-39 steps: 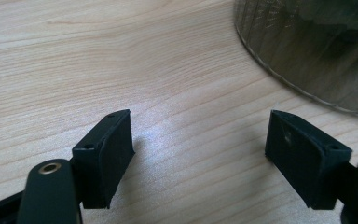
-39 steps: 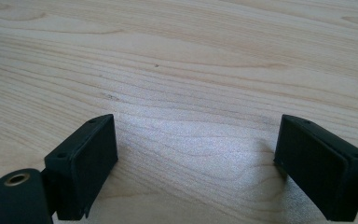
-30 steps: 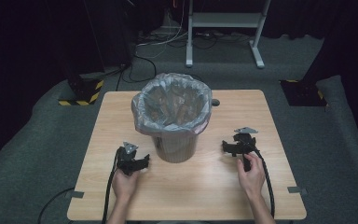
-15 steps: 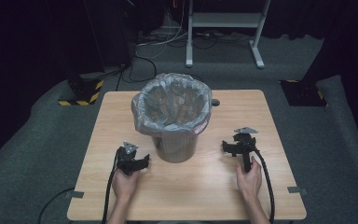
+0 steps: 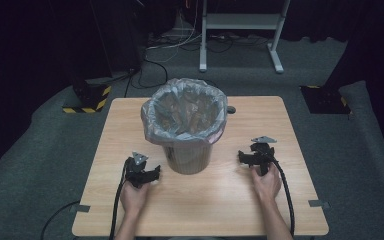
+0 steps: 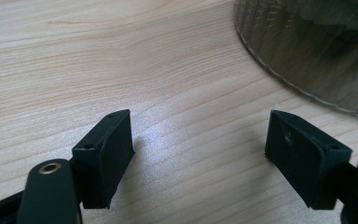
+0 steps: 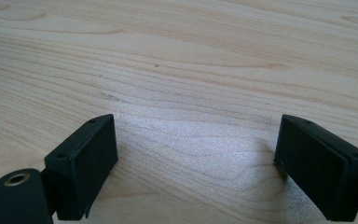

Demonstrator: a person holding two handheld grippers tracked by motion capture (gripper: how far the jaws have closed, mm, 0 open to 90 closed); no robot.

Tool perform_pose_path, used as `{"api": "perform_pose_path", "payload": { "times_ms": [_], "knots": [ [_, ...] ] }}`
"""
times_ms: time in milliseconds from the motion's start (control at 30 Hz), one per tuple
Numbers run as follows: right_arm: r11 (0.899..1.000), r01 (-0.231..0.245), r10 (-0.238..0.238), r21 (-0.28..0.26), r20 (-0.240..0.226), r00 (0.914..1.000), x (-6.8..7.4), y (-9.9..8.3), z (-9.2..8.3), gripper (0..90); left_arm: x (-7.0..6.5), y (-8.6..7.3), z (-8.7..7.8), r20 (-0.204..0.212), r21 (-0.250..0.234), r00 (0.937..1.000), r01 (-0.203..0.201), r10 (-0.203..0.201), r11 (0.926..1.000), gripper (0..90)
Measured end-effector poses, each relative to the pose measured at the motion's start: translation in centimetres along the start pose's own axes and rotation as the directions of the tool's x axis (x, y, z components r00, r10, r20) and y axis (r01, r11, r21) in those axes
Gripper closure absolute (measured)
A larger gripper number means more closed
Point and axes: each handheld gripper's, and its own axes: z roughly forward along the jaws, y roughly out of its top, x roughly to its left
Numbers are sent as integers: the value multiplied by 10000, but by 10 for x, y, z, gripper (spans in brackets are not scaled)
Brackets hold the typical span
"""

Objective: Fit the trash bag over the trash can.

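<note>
A bin (image 5: pixel 187 152) lined with a clear plastic bag (image 5: pixel 185 112) stands near the middle of the wooden table (image 5: pixel 280 115). The left gripper (image 5: pixel 152 174) rests on the tabletop just beside the bin's base on its left, jaws spread wide with nothing between them. The right gripper (image 5: pixel 244 157) sits a little farther off on the other side, likewise agape and empty.
</note>
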Motion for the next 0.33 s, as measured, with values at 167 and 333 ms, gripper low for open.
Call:
{"api": "perform_pose_path", "payload": {
  "times_ms": [167,333],
  "knots": [
    [9997,-239,239,-3,215,9995,3,0,0,127,0,0,0,0,-2,10000,3,-3,10000,232],
    [9997,-245,245,-3,218,9995,3,0,0,128,0,0,0,0,0,10000,-1,1,10000,232]
  ]
}}
